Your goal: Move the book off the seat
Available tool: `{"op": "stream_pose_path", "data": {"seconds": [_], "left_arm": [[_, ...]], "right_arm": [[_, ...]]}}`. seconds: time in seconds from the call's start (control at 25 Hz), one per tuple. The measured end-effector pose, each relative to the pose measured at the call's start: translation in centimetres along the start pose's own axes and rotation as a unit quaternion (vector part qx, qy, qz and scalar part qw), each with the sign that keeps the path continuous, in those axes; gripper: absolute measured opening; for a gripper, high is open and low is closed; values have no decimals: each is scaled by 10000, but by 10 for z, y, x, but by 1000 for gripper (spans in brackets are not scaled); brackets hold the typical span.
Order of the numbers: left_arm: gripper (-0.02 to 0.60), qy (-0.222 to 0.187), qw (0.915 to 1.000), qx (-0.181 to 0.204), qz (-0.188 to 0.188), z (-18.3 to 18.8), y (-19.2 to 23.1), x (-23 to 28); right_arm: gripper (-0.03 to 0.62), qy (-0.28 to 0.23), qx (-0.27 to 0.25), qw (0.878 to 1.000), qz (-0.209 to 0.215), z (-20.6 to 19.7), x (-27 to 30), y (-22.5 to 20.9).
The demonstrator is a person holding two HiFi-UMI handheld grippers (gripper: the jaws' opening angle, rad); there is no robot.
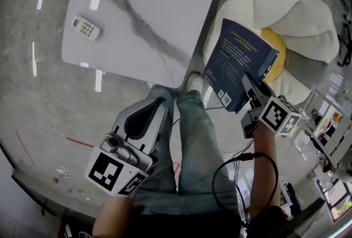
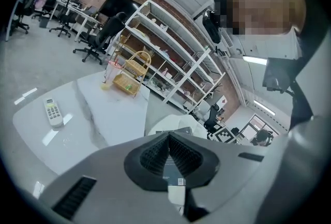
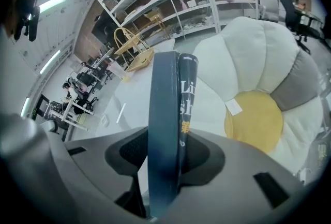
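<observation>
A dark blue book (image 1: 234, 55) hangs in the air, tilted, above the left edge of the seat, a white flower-shaped cushion (image 1: 305, 22) with a yellow centre (image 1: 278, 47). My right gripper (image 1: 252, 88) is shut on the book's lower right corner. In the right gripper view the book (image 3: 164, 109) stands spine-up between the jaws of that gripper (image 3: 168, 145), with the cushion (image 3: 248, 73) below and behind it. My left gripper (image 1: 161, 101) is low at the left, over the person's leg, jaws together and holding nothing. In its own view the left gripper (image 2: 169, 136) points toward the table.
A white marble table (image 1: 148, 6) stands left of the seat, with a remote control (image 1: 86, 27) near its left edge and a wicker basket (image 2: 129, 75) at its far end. The person's legs (image 1: 192, 143) and a black cable (image 1: 242, 176) are below. Shelving (image 2: 176, 57) lines the back wall.
</observation>
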State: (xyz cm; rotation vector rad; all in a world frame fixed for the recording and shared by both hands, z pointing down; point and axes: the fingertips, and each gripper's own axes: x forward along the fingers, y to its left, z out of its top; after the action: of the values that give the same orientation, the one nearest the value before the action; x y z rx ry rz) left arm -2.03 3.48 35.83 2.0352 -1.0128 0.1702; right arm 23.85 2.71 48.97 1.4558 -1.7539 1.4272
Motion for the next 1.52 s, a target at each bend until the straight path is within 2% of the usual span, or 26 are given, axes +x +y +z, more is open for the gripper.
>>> {"op": "stream_pose_path", "data": {"seconds": [0.16, 0.36, 0.56, 0.84, 1.04, 1.16, 1.36, 1.52], "left_arm": [[6, -264, 9994, -93, 182, 11, 11, -16], [6, -498, 9978, -271, 328, 5, 19, -35], [6, -776, 9942, -528, 534, 22, 57, -51], [6, -1181, 9872, -656, 845, 12, 36, -87], [6, -1462, 9802, -763, 1098, -12, 14, -109], [6, -1650, 9761, -762, 1188, -19, 18, -120], [6, -1719, 9736, -872, 1226, -5, 40, -126], [6, -1709, 9720, -1024, 1250, 16, 60, -108]], "right_arm": [[175, -3, -52, 9998, 166, 19, -7, 26], [175, 25, -162, 9994, 302, 31, -12, 51], [175, 309, -381, 9957, 787, 59, 26, 119], [175, 397, -674, 9888, 1271, 70, 16, 155], [175, 567, -1018, 9859, 1198, 68, 14, 155], [175, 550, -1317, 9829, 1163, 78, 24, 165], [175, 550, -1660, 9801, 943, 114, 56, 187], [175, 719, -1964, 9758, 643, 157, 93, 189]]}}
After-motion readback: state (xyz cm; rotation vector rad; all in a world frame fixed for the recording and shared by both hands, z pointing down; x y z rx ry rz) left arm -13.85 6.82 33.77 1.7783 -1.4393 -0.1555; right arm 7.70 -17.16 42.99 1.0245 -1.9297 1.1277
